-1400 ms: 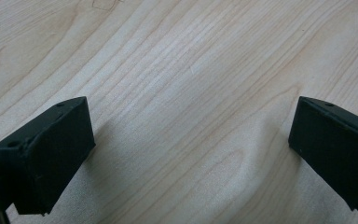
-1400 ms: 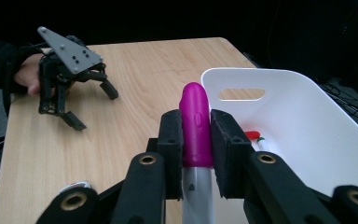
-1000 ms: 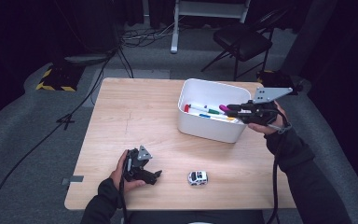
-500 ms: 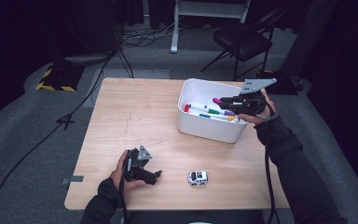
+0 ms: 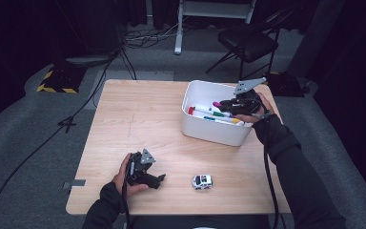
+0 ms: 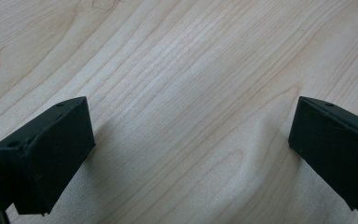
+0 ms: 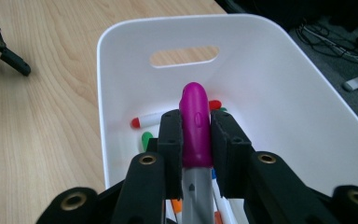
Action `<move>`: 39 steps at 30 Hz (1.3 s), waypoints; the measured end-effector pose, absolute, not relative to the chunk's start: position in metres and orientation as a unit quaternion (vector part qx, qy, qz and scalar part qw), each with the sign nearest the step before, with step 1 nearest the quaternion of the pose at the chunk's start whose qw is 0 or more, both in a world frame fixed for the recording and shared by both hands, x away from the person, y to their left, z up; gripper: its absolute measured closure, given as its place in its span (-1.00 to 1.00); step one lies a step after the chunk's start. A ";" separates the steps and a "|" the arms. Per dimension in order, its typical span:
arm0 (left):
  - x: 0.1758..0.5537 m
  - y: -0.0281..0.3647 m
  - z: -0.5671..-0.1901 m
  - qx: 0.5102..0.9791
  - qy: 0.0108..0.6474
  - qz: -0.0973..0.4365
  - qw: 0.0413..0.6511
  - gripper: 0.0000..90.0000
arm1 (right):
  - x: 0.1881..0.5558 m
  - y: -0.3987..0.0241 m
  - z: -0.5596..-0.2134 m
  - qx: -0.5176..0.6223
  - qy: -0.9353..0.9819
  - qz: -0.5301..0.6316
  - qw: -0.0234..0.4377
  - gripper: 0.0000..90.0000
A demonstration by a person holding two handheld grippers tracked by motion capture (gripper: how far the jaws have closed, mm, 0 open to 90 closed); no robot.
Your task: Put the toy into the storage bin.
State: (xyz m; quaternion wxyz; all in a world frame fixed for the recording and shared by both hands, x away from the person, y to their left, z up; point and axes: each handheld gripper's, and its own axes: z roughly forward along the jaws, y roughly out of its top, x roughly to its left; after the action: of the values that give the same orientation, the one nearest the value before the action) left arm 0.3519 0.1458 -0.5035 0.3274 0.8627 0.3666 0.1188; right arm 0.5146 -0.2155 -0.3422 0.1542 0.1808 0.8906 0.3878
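My right gripper (image 5: pixel 224 103) (image 7: pixel 196 135) is shut on a marker with a magenta cap (image 7: pixel 195 126) (image 5: pixel 218 104) and holds it over the inside of the white bin (image 5: pixel 209 129) (image 7: pixel 279 84). Several markers (image 5: pixel 209 113) (image 7: pixel 142 122) lie on the bin's floor below it. At the table's near left, my left gripper (image 5: pixel 158 180) (image 6: pixel 191 154) rests on the wood with its jaws wide open and nothing between them. A small white toy car (image 5: pixel 202 181) stands on the table just right of the left gripper.
The wooden table (image 5: pixel 138 114) has bare room across its left and middle. A black chair (image 5: pixel 248 43) and a white frame stand behind it, and cables run over the grey floor at the left.
My right gripper has carried the marker leftward and a little down, from the bin's right rim to over its inside. The left gripper and the toy car have stayed put.
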 end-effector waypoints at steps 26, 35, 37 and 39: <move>0.352 0.146 -0.503 0.863 0.365 0.123 0.327 -1.00 | 0.512 -0.212 -0.358 0.166 0.928 0.313 0.117 0.67; 0.352 0.146 -0.503 0.863 0.366 0.120 0.328 -1.00 | 0.510 -0.215 -0.356 0.166 0.926 0.319 0.119 0.58; 0.352 0.146 -0.504 0.862 0.367 0.120 0.328 -1.00 | 0.510 -0.217 -0.355 0.168 0.924 0.321 0.119 0.56; 0.352 0.146 -0.503 0.863 0.366 0.119 0.327 -1.00 | 0.509 -0.218 -0.355 0.170 0.924 0.321 0.119 0.54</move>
State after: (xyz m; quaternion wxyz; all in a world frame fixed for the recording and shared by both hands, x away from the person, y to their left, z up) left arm 0.3519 0.1459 -0.5035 0.3273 0.8628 0.3664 0.1190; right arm 0.5092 -0.2176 -0.3552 0.1189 0.1701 0.9240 0.3212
